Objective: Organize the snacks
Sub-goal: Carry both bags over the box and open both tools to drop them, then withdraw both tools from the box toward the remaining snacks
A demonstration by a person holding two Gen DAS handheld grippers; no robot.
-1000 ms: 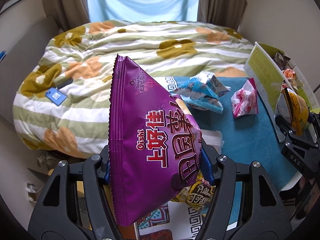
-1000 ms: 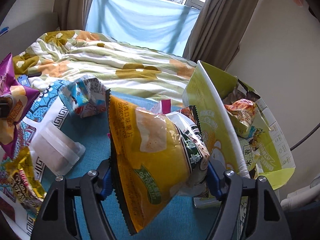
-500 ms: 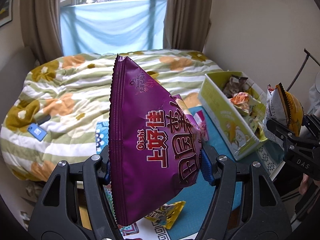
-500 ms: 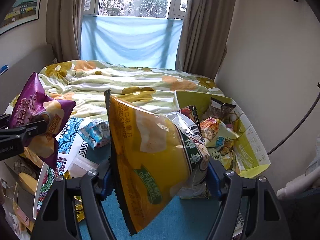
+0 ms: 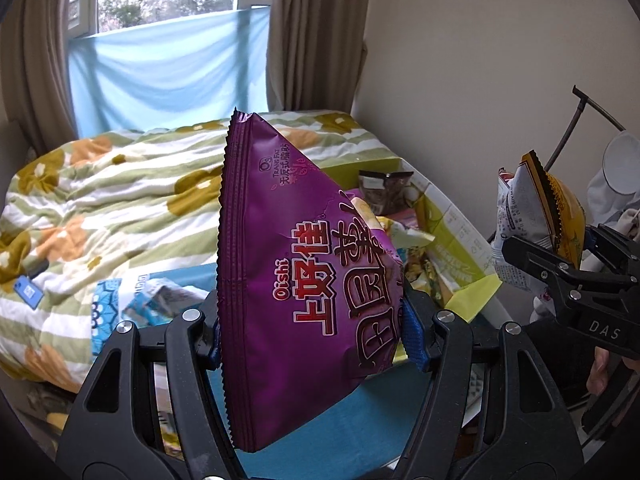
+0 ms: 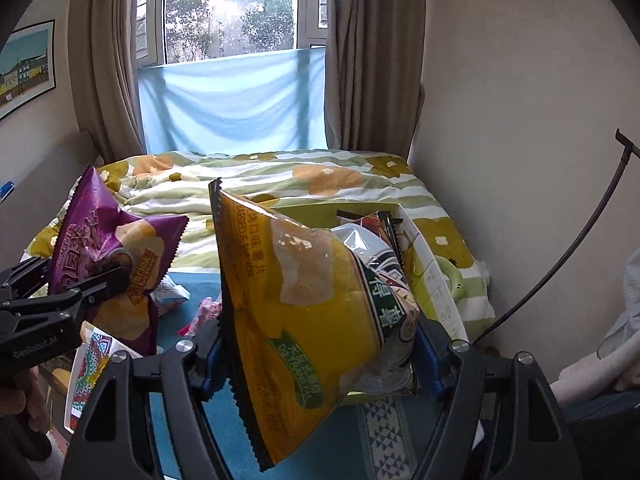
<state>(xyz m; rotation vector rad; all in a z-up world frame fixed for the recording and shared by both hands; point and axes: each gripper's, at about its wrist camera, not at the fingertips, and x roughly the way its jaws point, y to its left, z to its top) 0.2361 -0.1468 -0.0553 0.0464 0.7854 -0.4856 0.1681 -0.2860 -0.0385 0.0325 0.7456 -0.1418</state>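
Note:
My left gripper is shut on a puffy purple chip bag, held upright in the air. The same purple bag and the left gripper show at the left of the right wrist view. My right gripper is shut on a yellow chip bag, also lifted. That yellow bag and the right gripper appear at the right of the left wrist view. Behind both bags stands a yellow-green box with several snack packs in it; its white wall shows past the yellow bag.
A teal mat lies below with a blue-white pack and a pink pack on it. A floral quilt covers the bed behind. A wall is close on the right, with a thin black rod.
Both grippers have risen with their bags and swung toward the box. The mat and loose packs have dropped low in view, and the window and wall now fill the top.

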